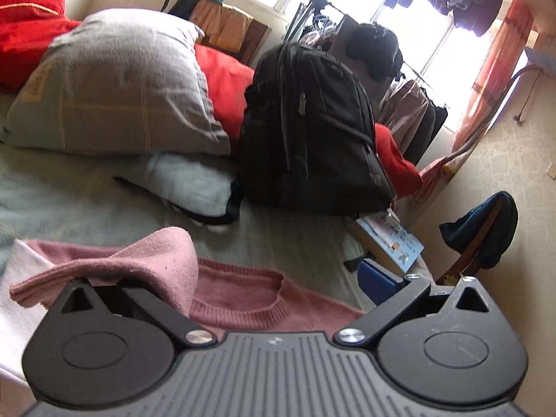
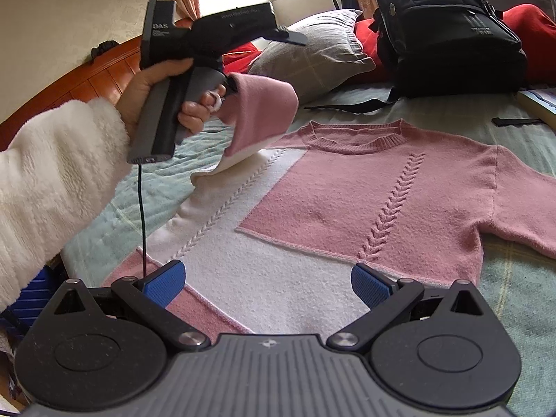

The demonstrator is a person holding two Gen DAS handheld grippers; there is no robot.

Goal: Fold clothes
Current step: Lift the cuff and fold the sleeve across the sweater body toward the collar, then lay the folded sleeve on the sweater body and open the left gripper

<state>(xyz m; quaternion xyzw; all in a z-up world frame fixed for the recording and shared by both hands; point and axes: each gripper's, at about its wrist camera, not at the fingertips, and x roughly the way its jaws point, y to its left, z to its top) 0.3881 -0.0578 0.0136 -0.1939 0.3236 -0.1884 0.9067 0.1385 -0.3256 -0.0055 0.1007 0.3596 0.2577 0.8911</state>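
A pink-and-white sweater (image 2: 365, 187) lies flat, centre frame. The left gripper (image 2: 231, 85), upper left, pinches one sleeve (image 2: 257, 111), lifted over it; the other sleeve lies outspread. The right gripper (image 2: 266, 286) gapes empty at the bottom.

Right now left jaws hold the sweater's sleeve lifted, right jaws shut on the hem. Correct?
Not quite. The right gripper is open, holding nothing, above the sweater; the right wrist view shows it. The left gripper does hold the sleeve lifted.
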